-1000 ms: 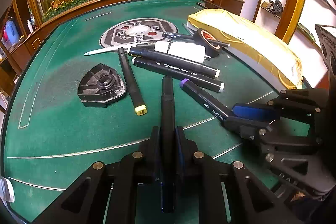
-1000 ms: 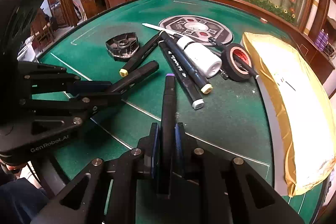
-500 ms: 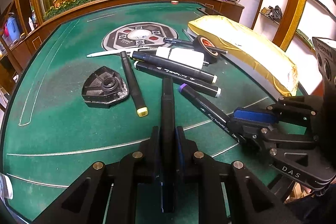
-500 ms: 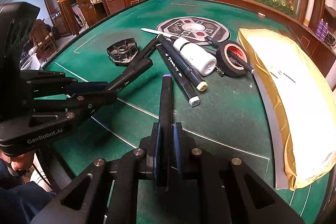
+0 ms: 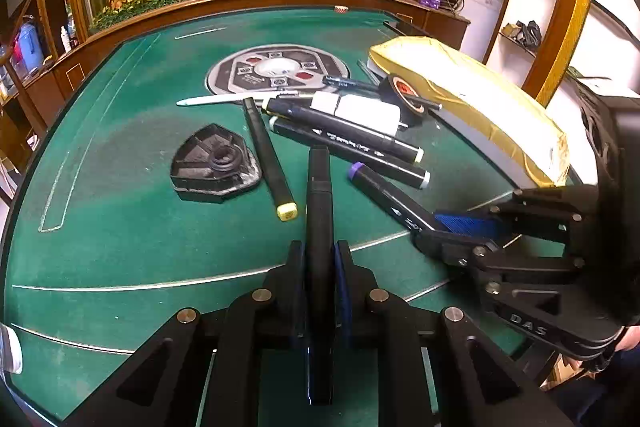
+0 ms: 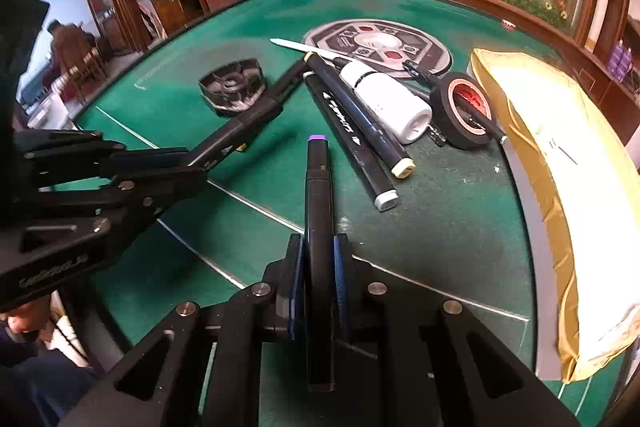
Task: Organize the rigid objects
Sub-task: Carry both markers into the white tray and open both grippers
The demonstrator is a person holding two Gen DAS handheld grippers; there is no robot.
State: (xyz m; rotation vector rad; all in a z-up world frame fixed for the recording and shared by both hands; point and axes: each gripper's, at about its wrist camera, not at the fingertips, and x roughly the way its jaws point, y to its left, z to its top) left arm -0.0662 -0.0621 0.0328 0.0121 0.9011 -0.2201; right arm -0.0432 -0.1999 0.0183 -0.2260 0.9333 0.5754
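Note:
My left gripper [image 5: 320,259] is shut on a plain black marker [image 5: 319,195] and holds it above the green table [image 5: 120,235]. My right gripper [image 6: 319,255] is shut on a purple-capped black marker [image 6: 318,187], also seen in the left wrist view [image 5: 384,193]. On the table lie two black markers [image 5: 352,135], a yellow-tipped marker [image 5: 266,155], a white bottle [image 5: 360,109], a black tape roll [image 5: 406,93] and a white pen [image 5: 224,100].
A black angular plastic part [image 5: 214,163] lies at the left. A round grey disc [image 5: 276,69] sits behind the pile. A yellow padded parcel [image 5: 472,95] lies along the right. A wooden rail [image 5: 240,1] rims the table.
Both grippers have lifted and drawn back a little with their markers. The purple-capped marker sits higher and nearer the marker pile in the left wrist view.

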